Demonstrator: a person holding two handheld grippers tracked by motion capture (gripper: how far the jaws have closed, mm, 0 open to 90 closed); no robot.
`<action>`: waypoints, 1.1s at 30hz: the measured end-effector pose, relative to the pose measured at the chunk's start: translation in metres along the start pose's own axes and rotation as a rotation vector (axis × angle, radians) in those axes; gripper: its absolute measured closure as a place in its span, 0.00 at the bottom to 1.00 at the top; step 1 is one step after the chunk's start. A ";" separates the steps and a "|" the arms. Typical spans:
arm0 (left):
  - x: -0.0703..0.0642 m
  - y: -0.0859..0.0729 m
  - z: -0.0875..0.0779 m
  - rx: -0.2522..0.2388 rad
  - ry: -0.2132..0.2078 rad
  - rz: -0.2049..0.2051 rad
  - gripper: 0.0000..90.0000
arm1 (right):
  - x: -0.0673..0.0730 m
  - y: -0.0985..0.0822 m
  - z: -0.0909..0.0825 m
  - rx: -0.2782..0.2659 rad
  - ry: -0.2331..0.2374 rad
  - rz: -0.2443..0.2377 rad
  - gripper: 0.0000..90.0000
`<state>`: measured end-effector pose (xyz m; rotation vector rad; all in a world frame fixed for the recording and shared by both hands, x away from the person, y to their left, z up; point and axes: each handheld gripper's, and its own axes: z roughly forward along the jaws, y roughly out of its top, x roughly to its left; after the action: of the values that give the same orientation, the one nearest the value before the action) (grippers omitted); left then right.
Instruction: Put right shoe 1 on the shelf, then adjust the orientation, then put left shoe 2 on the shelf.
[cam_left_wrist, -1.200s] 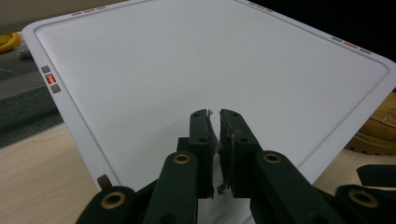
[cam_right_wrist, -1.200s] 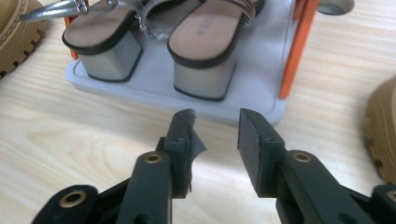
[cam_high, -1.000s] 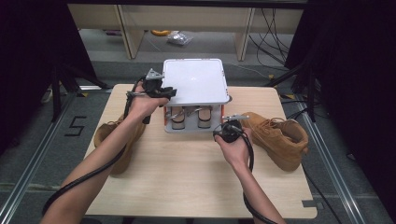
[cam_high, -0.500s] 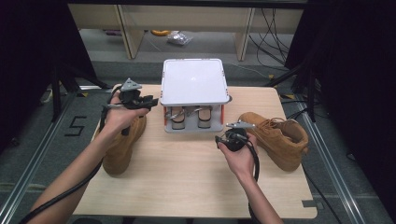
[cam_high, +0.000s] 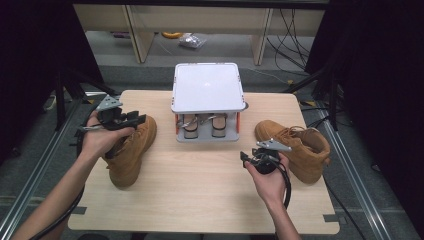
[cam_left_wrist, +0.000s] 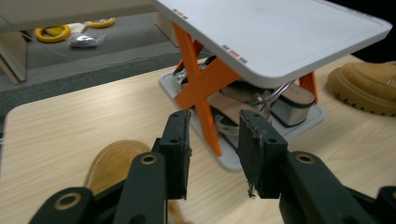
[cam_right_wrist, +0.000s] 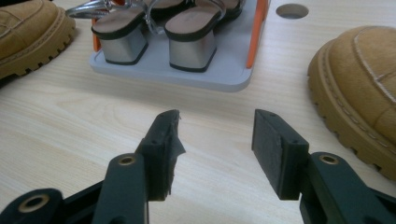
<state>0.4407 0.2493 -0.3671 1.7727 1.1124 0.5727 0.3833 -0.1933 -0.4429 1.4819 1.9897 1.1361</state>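
From the high view, my left gripper (cam_high: 134, 119) hovers over the tan suede lace-up boot (cam_high: 131, 150) at nine o'clock on the pale wooden table (cam_high: 200, 195). Its jaws have just been opening and nothing is between them. My right gripper (cam_high: 245, 159) sits near four o'clock, just beside the second tan boot (cam_high: 300, 147) at three o'clock, jaws likewise just opening, nothing held. At twelve o'clock stands the white two-tier shoe rack with orange crossed legs (cam_high: 207, 87), a pair of block-heeled sandals (cam_high: 202, 125) on its lower tray.

Left gripper view: my black fingers (cam_left_wrist: 177, 149) stand apart and released, the boot toe (cam_left_wrist: 114, 161) below at seven o'clock, the rack (cam_left_wrist: 280, 42) ahead at one o'clock.

Right gripper view: my fingers (cam_right_wrist: 163, 140) gape free over bare wood, the sandals' heels (cam_right_wrist: 191, 44) at twelve o'clock, a boot toe (cam_right_wrist: 359, 88) at three o'clock, the other boot's sole (cam_right_wrist: 28, 37) at ten.
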 end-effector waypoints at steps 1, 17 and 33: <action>0.003 -0.002 -0.005 -0.003 0.003 -0.016 0.69 | -0.001 -0.001 0.000 -0.011 0.011 0.000 0.57; 0.027 -0.024 -0.043 -0.028 0.068 -0.099 0.65 | -0.002 -0.009 -0.006 -0.026 0.017 0.028 0.56; 0.034 -0.043 -0.056 -0.020 0.094 -0.139 0.60 | 0.000 -0.014 -0.002 0.009 0.009 0.063 0.55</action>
<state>0.3957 0.3117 -0.3829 1.6508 1.2794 0.5847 0.3740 -0.1955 -0.4527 1.5569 1.9698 1.1625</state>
